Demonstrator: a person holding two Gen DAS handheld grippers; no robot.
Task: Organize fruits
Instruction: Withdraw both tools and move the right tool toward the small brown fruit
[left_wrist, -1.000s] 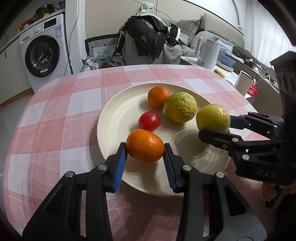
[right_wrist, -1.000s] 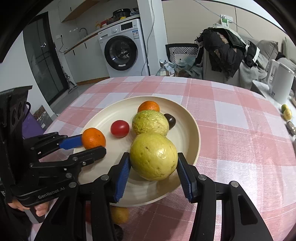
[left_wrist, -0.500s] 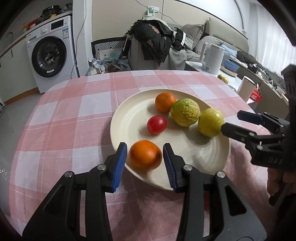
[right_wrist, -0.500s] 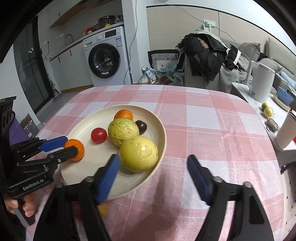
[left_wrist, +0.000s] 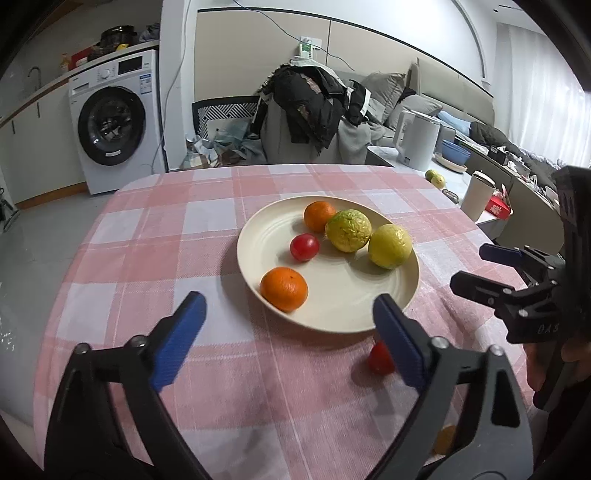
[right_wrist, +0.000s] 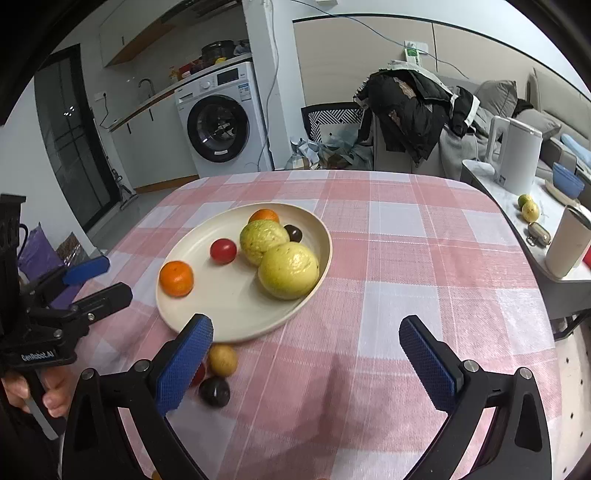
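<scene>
A cream plate (left_wrist: 343, 310) (right_wrist: 221, 317) on the pink checked table holds two oranges (left_wrist: 283, 288) (left_wrist: 318, 215), a red tomato (left_wrist: 304, 247), two yellow-green fruits (left_wrist: 348, 230) (left_wrist: 389, 246) and, in the right wrist view, a dark plum (right_wrist: 294, 232). My left gripper (left_wrist: 291, 339) is open and empty, in front of the plate. My right gripper (right_wrist: 314, 365) is open and empty, near the plate's front right. Loose on the cloth lie a small yellow fruit (right_wrist: 222, 359), a dark plum (right_wrist: 214, 392) and a red tomato (left_wrist: 380, 360).
A side table at the right carries a white kettle (right_wrist: 515, 157), a blue bowl (right_wrist: 567, 181), a cup (right_wrist: 567, 242) and two small fruits (right_wrist: 529, 206). A chair draped with clothes (right_wrist: 410, 107) and a washing machine (right_wrist: 218, 118) stand beyond the table.
Both grippers opened, let go of the orange and the yellow fruit on the plate, and drew back from it toward the table's near side.
</scene>
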